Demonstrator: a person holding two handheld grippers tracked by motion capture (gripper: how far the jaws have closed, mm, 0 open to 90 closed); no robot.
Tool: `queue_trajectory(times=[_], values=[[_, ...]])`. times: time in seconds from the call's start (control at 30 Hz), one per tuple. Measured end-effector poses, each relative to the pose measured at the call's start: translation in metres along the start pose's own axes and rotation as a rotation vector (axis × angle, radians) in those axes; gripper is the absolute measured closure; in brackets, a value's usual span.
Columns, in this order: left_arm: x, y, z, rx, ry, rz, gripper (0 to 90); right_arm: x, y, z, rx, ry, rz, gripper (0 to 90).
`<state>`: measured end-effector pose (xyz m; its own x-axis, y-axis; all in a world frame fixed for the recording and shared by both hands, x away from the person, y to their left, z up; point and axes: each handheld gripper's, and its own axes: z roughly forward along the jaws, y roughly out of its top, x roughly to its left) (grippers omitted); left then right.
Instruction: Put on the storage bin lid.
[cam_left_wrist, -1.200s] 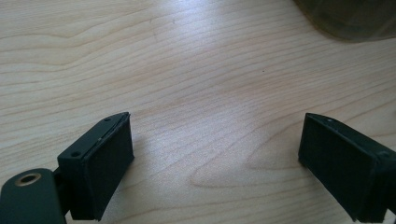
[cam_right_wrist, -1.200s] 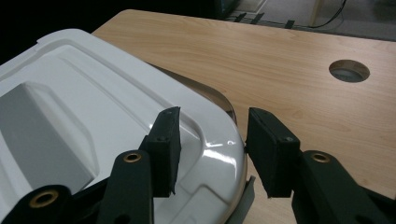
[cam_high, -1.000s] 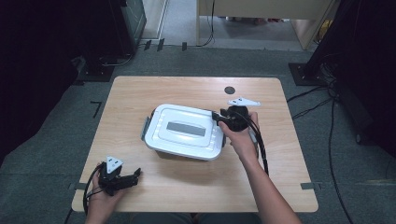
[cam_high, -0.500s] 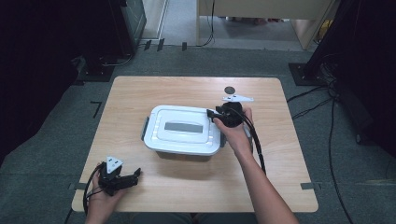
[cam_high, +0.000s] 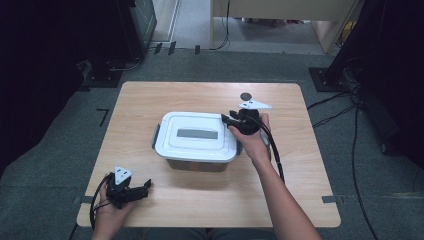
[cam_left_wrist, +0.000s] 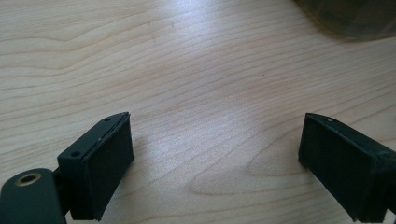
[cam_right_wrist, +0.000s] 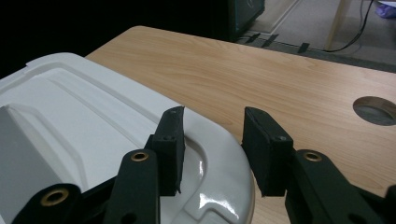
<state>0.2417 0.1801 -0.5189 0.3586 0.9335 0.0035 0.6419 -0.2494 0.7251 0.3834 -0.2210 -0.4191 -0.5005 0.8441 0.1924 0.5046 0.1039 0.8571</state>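
Pale wood worktop (cam_high: 200, 97) carries a white-lidded box (cam_high: 195, 136) at its middle; my right tool (cam_high: 234, 121) hovers over the lid's right corner, jaws parted and empty; my left tool (cam_high: 145, 185) rests open near the front-left edge, well apart.

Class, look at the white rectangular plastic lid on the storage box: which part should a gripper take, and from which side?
Probably the overhanging rim at the right end of the white rectangular plastic lid, approached from the right. The right gripper is open there, one jaw over the lid and one outside its edge. The rim looks thin enough to pinch.
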Motion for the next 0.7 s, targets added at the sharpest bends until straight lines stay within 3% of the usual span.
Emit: queue_trajectory(times=[0.17, 0.3, 0.43, 0.7], values=[[0.000, 0.000, 0.000, 0.001, 0.001, -0.002, 10.0, -0.003, 0.002, 0.001, 0.001, 0.033, -0.035, 60.0], [0.000, 0.000, 0.000, 0.000, 0.001, -0.002, 10.0, 0.000, 0.002, -0.002, 0.013, 0.053, -0.042, 54.7], [0.000, 0.000, 0.000, -0.001, 0.001, -0.003, 10.0, 0.002, 0.004, -0.008, 0.017, 0.053, -0.020, 48.1], [0.000, 0.000, 0.000, -0.001, 0.001, -0.003, 10.0, 0.001, 0.007, -0.023, 0.053, 0.007, 0.005, 23.1]])
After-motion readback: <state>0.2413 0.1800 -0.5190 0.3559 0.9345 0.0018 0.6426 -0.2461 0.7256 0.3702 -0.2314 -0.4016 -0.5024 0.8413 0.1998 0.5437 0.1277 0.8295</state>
